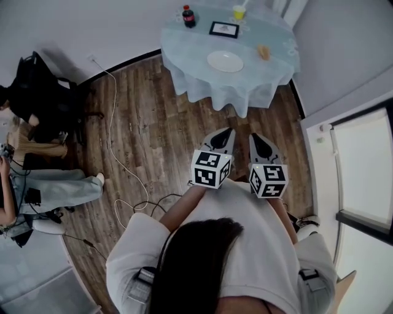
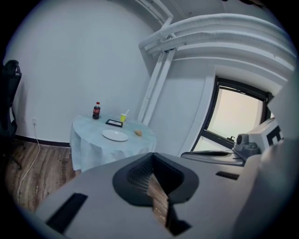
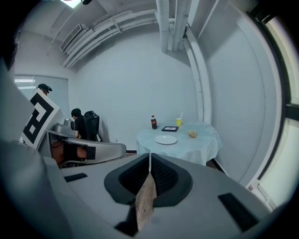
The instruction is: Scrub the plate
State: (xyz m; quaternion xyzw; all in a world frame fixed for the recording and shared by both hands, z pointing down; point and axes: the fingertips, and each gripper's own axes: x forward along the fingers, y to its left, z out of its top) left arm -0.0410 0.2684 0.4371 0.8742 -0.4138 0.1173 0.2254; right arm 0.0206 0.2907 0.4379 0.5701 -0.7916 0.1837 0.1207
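A white plate (image 1: pixel 225 61) lies on a round table with a pale blue cloth (image 1: pixel 202 80), far ahead of me. Beside the plate rests a small tan sponge-like lump (image 1: pixel 263 52). The plate (image 2: pixel 115 135) and the lump (image 2: pixel 138 133) show small in the left gripper view, and the plate (image 3: pixel 166 139) and lump (image 3: pixel 192 134) again in the right gripper view. My left gripper (image 1: pixel 222 138) and right gripper (image 1: pixel 263 144) are held side by side close to my chest, well short of the table. Both are shut with nothing between their jaws.
On the table stand a cola bottle (image 1: pixel 188 16), a yellow cup with a straw (image 1: pixel 239 11) and a dark framed card (image 1: pixel 224 29). A cable (image 1: pixel 113 129) trails over the wooden floor. People sit at the left (image 1: pixel 43 184) by a black chair (image 1: pixel 37 92). A window (image 1: pixel 362 172) is at the right.
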